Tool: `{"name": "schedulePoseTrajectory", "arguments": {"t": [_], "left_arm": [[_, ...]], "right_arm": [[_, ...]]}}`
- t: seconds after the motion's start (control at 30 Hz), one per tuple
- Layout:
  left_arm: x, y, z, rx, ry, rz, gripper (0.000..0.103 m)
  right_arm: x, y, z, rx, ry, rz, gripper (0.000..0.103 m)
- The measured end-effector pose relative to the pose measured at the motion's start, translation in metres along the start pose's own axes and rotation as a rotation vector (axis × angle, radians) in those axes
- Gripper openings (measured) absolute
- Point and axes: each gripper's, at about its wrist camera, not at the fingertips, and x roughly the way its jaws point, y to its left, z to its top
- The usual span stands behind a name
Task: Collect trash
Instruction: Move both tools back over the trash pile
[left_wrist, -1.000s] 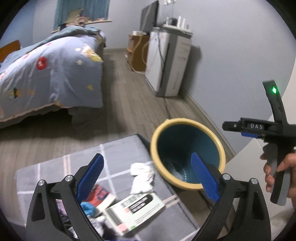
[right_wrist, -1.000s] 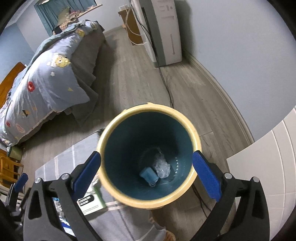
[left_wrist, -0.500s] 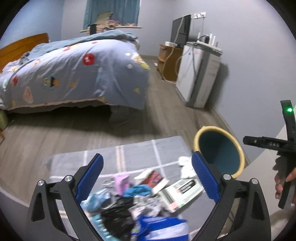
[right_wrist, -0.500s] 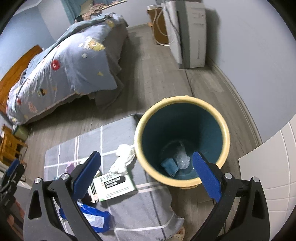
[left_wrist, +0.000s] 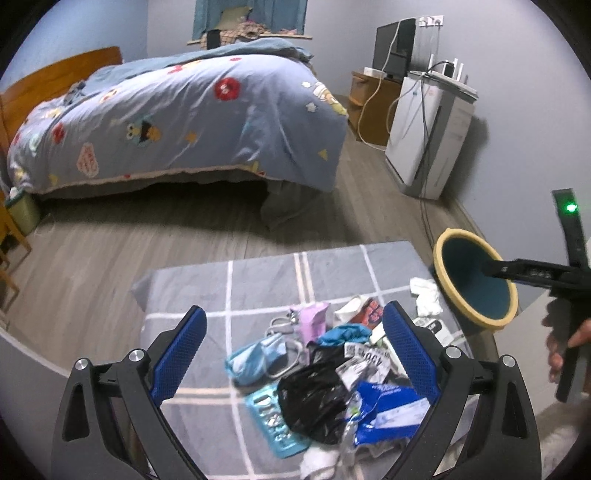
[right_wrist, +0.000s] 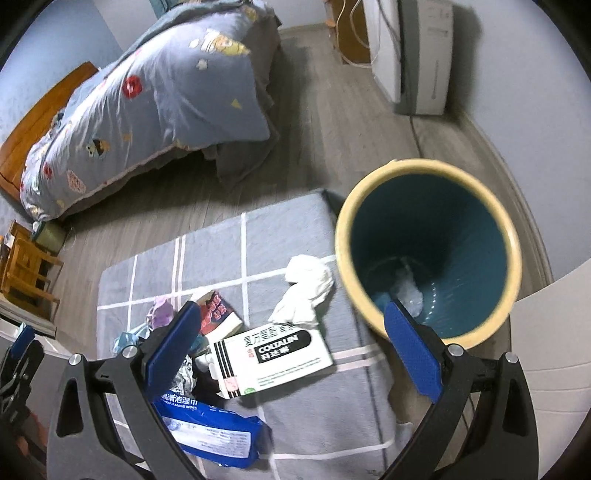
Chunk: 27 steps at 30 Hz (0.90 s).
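A pile of trash lies on a grey checked rug (left_wrist: 258, 280): a black plastic bag (left_wrist: 314, 398), a blue wet-wipe pack (left_wrist: 388, 410), a white medicine box (right_wrist: 273, 354), a crumpled white tissue (right_wrist: 306, 288) and a light blue mask (left_wrist: 255, 358). A teal bin with a yellow rim (right_wrist: 428, 247) stands at the rug's right edge, with a few scraps inside. My left gripper (left_wrist: 295, 354) is open and empty above the pile. My right gripper (right_wrist: 295, 350) is open and empty, between the box and the bin; it also shows in the left wrist view (left_wrist: 546, 273).
A bed with a blue patterned quilt (left_wrist: 177, 118) stands beyond the rug. A white appliance (left_wrist: 428, 136) with cables and a wooden cabinet (left_wrist: 373, 107) stand along the right wall. A wooden chair (right_wrist: 26, 269) is at the far left. A white surface (right_wrist: 554, 332) lies right of the bin.
My left gripper has swung left from the bin to over the trash pile. My right gripper has drawn back and left from over the bin's mouth toward the rug. Both stayed open.
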Motion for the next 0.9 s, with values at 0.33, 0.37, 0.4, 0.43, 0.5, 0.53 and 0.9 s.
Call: {"name": "schedulePoseTrajectory", "arguments": {"t": [0.33, 0.37, 0.4, 0.43, 0.5, 0.53, 0.9], "left_arm": [[0.034, 0.025, -0.035, -0.046, 0.102, 0.008, 0.095], [0.038, 0.027, -0.038, -0.056, 0.117, -0.003, 0.095], [0.043, 0.028, -0.041, -0.066, 0.135, -0.012, 0.095], [0.048, 0.029, -0.043, -0.072, 0.154, -0.017, 0.095], [0.055, 0.027, -0.047, -0.073, 0.181, -0.024, 0.095], [0.059, 0.025, -0.049, -0.066, 0.194, -0.027, 0.095], [0.094, 0.017, -0.063, -0.045, 0.313, -0.052, 0.088]], "right_arm": [[0.036, 0.010, 0.012, -0.003, 0.061, 0.001, 0.097], [0.039, 0.009, 0.014, 0.003, 0.065, 0.000, 0.097], [0.042, 0.009, 0.014, 0.007, 0.068, -0.001, 0.097], [0.046, 0.009, 0.016, 0.010, 0.073, -0.007, 0.097], [0.056, 0.010, 0.018, 0.010, 0.088, -0.012, 0.097], [0.060, 0.010, 0.018, 0.006, 0.096, -0.016, 0.097], [0.114, 0.016, 0.024, -0.081, 0.186, -0.112, 0.097]]}}
